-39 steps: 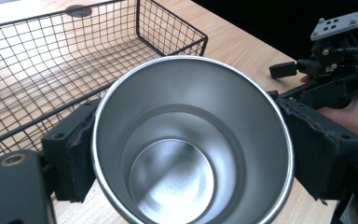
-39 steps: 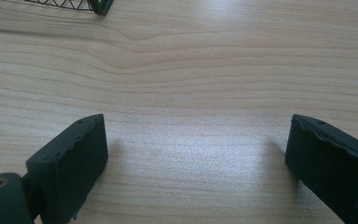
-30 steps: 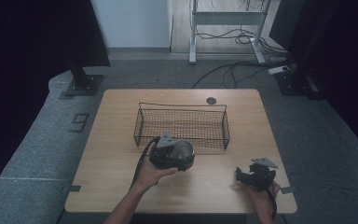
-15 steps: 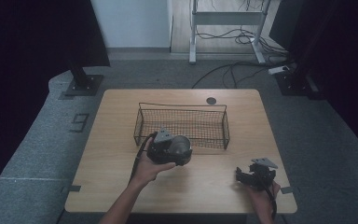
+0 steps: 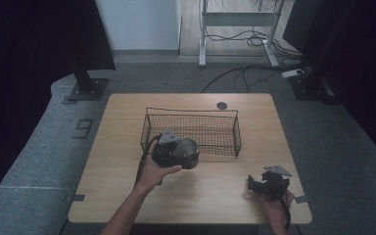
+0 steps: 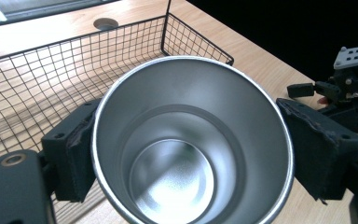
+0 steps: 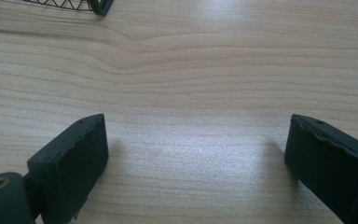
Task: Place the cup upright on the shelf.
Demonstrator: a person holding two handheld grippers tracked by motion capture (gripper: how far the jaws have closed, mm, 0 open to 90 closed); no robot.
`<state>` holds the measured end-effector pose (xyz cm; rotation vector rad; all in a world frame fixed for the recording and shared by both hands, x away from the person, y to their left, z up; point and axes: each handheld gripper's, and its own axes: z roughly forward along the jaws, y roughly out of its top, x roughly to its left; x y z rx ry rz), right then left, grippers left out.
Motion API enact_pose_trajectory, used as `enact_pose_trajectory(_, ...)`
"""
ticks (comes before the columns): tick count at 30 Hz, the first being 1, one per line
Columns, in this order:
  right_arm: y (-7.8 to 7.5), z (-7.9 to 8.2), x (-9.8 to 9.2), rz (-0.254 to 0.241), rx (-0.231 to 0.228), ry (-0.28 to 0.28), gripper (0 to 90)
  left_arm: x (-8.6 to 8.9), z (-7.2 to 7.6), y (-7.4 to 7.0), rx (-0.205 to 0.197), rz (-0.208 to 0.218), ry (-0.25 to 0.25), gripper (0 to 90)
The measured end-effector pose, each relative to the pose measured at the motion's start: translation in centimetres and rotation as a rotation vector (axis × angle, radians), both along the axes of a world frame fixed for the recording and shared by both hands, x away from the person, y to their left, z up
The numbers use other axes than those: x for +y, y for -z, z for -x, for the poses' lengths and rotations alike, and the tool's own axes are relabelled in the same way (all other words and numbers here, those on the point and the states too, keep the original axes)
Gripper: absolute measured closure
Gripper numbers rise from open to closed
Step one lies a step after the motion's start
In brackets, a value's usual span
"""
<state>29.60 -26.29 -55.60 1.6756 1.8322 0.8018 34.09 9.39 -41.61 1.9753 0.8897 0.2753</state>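
gripping steel cup (image 6: 191,140) sideways in left gripper (image 5: 175,152), at near edge of wire basket (image 5: 225,115) | right gripper (image 5: 269,182) jaws spread wide, low over bare wooden table (image 5: 200,196)

A pale digit "9" on the grey floor mat (image 5: 84,128), left of the table, no other readable text

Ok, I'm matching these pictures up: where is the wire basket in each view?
High view: wire basket mid-table, behind the metal cup.
Left gripper view: basket upper left, behind the cup.
Right gripper view: one corner at top edge.
Shared landmark: wooden table.
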Motion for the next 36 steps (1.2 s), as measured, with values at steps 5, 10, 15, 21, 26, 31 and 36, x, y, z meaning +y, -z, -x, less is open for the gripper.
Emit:
enact_pose_trajectory(5, 0.0, 0.0, 0.0, -0.002, -0.001, 0.002, 5.9, 0.0, -0.3, -0.2, 0.0, -0.002, -0.002, 14.5)
enact_pose_trajectory(10, 0.0, 0.0, 0.0, -0.001, 0.0, 0.0, 6.0, 0.0, -0.7, -0.3, 0.012, 0.007, -0.002, 14.5)
enact_pose_trajectory(15, 0.0, 0.0, 0.0, -0.002, 0.001, 0.001, 6.1, 0.0, -1.1, -0.8, 0.004, 0.0, -0.009, 14.5)
enact_pose_trajectory(21, 0.0, 0.0, 0.0, -0.002, 0.001, 0.001, 6.1, 0.1, -1.4, -1.1, -0.001, -0.002, -0.016, 14.5)
enact_pose_trajectory(26, 0.0, 0.0, 0.0, -0.002, 0.0, 0.0, 6.1, 0.0, -1.8, -1.0, 0.001, 0.003, -0.026, 14.5)
enact_pose_trajectory(31, 0.0, 0.0, 0.0, -0.002, 0.0, 0.0, 6.1, 0.1, -2.1, -1.0, 0.001, -0.001, -0.031, 14.5)
enact_pose_trajectory(36, 0.0, 0.0, 0.0, -0.002, -0.001, 0.001, 6.1, 0.2, -2.3, -1.2, -0.003, -0.003, -0.035, 14.5)
